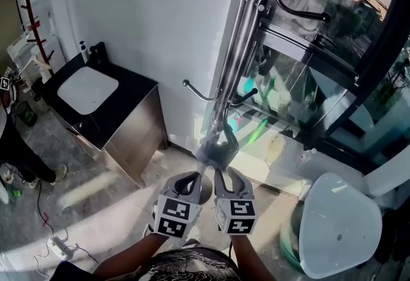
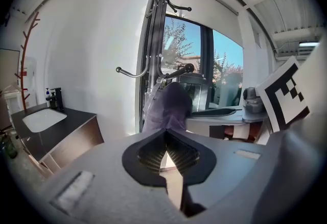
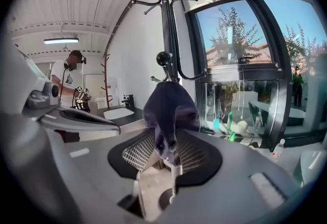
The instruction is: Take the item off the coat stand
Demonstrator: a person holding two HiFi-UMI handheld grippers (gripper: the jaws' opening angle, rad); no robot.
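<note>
A purple-grey cloth item [image 1: 214,150] hangs low on the metal coat stand [image 1: 240,36], by a lower hook. Both grippers sit side by side just beneath it. My left gripper [image 1: 200,174] reaches up to its lower edge; in the left gripper view the pads meet at their tips, where the cloth [image 2: 171,105] begins, so the left gripper [image 2: 166,141] looks shut on that edge. My right gripper [image 1: 221,174] stands open. In the right gripper view the cloth [image 3: 171,108] dangles between the parted pads of the right gripper [image 3: 166,147] without being pinched.
A black counter with a white sink [image 1: 88,89] stands to the left against the wall. Behind the stand is a glass fish tank [image 1: 288,94] and window. A white seat [image 1: 336,222] is at lower right. A person [image 1: 13,139] stands at far left; a power strip [image 1: 61,246] lies on the floor.
</note>
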